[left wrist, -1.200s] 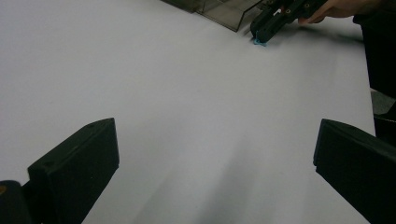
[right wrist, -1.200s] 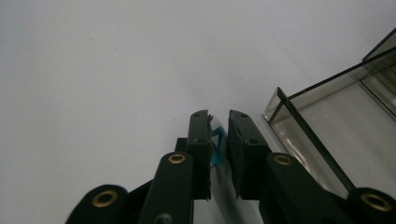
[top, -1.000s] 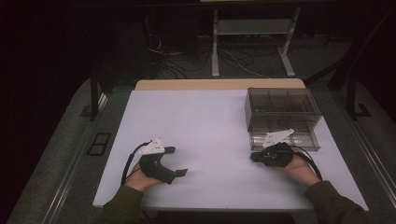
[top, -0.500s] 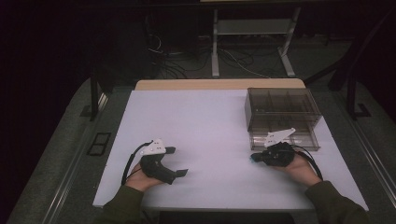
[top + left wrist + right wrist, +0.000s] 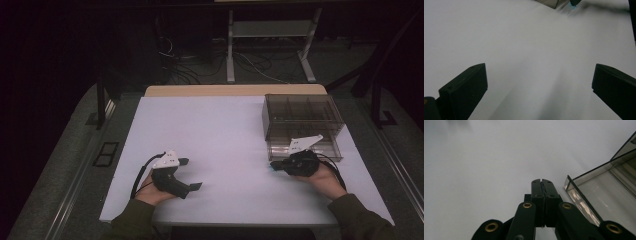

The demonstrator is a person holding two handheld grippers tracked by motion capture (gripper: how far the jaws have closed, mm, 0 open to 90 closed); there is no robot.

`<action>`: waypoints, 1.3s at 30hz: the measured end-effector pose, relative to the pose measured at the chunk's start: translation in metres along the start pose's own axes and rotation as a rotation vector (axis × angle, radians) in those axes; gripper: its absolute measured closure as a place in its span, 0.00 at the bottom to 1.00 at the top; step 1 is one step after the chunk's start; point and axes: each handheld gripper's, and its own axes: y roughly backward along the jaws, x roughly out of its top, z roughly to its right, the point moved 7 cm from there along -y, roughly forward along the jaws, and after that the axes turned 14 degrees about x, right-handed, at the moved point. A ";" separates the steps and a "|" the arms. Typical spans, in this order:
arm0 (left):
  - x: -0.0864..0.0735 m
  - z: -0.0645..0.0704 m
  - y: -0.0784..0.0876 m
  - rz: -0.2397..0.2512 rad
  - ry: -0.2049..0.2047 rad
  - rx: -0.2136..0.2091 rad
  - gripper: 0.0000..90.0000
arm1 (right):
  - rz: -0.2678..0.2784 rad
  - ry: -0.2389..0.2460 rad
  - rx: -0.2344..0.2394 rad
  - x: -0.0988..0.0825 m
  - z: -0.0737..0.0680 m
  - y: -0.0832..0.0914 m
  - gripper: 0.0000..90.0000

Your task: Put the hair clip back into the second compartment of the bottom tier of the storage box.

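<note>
Left gripper (image 5: 189, 175) low over white counter (image 5: 225, 135), near-left area; jaws spread wide, nothing between them, bare counter surface seen through gap in left gripper view (image 5: 539, 95). Right gripper (image 5: 278, 166) near-right, jaws pressed fully together, tips meeting, nothing held (image 5: 541, 182). Right gripper just beside near corner of smoky clear compartment box (image 5: 302, 125); contact with box could not be told. Box stood at counter's right, far of right hand (image 5: 325, 176).
</note>
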 end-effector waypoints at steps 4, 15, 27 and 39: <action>0.001 0.000 0.000 0.005 0.012 0.000 0.00 | 0.017 -0.006 0.005 0.002 -0.001 0.003 0.97; 0.001 0.000 -0.002 -0.002 0.024 0.033 0.00 | 0.046 -0.020 0.005 0.005 -0.002 0.010 0.97; -0.002 0.001 -0.001 -0.022 0.000 0.029 0.00 | 0.080 -0.039 0.007 0.006 -0.001 0.017 0.97; -0.001 0.003 0.002 -0.020 -0.024 0.038 0.00 | 0.097 -0.052 0.002 0.009 0.002 0.023 0.97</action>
